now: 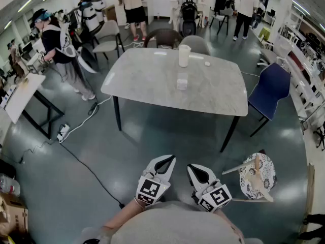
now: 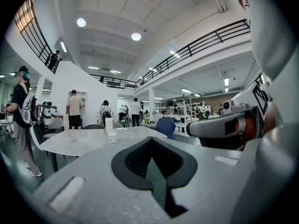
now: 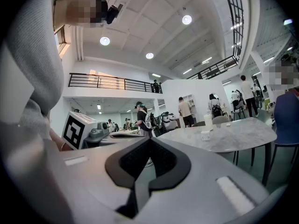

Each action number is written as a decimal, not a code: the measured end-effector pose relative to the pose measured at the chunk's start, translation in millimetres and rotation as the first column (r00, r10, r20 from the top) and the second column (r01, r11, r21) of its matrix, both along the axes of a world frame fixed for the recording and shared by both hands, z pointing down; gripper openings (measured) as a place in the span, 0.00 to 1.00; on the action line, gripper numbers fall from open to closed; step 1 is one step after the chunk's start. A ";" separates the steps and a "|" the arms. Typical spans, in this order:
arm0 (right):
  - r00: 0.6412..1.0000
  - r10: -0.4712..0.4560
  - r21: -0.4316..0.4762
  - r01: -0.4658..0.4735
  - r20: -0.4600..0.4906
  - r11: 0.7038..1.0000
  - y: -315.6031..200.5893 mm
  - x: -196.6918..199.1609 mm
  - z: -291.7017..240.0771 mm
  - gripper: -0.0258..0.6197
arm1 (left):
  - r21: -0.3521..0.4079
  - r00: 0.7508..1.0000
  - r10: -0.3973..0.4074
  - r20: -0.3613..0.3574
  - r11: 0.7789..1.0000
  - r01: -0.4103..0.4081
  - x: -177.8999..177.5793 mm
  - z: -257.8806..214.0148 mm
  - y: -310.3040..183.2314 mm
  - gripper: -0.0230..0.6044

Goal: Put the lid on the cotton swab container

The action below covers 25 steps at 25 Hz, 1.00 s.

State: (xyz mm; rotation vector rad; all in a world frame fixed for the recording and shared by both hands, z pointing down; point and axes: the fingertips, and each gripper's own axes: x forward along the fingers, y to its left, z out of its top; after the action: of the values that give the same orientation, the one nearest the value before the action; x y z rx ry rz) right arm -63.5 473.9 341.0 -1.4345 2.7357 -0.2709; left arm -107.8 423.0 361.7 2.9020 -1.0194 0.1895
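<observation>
**A:** Fingers?

**B:** Both pairs are pressed together with nothing between them. Left gripper (image 2: 150, 141) and right gripper (image 3: 148, 141) sit side by side, roughly level. They're tucked against our body, well short of the table (image 1: 142, 80).

**A:** Where's the container?

**B:** It's on the table, about mid-top. We see a small pale box (image 1: 182, 81) there and take it for the cotton swab container. Behind it, toward the table's far edge, stands a tall white cylinder (image 1: 184, 55). Right of the cylinder, also on the table, lies a small white piece (image 1: 207, 63). That could be the lid, but it's too small for us to tell.

**A:** Which step are we on?

**B:** Pre-approach, by our read. Nothing is touched, and we can't make out whether the box is capped.

**A:** Next move?

**B:** We walk up to the table's near edge, since neither gripper reaches from here. Then we confirm which item is the lid. One pair of fingers has to spread before it can pinch the lid. The other gripper can steady the box, which looks light and could easily slide on that smooth top.
</observation>
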 end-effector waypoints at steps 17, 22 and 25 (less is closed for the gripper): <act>1.000 0.017 0.017 -0.017 0.002 1.000 -5.1 -9.5 1.9 0.04 | 0.014 1.000 -0.003 -0.012 1.000 0.003 -14.3 2.6 -4.3 0.03; 0.999 0.033 0.062 -0.035 0.026 0.997 -6.6 -18.8 -10.4 0.04 | 0.010 1.000 -0.003 -0.022 1.000 0.003 -25.9 2.5 -6.0 0.03; 0.999 0.031 0.069 -0.033 0.030 0.997 -9.7 -29.9 -15.4 0.04 | 0.008 1.000 -0.001 -0.026 1.000 0.002 -34.2 -2.1 -9.8 0.03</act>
State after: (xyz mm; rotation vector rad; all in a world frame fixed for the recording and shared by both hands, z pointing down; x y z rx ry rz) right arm -93.4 464.2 325.6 -1.4437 2.6689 -0.1920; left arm -142.0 413.2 359.6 2.9032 -1.0210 0.1477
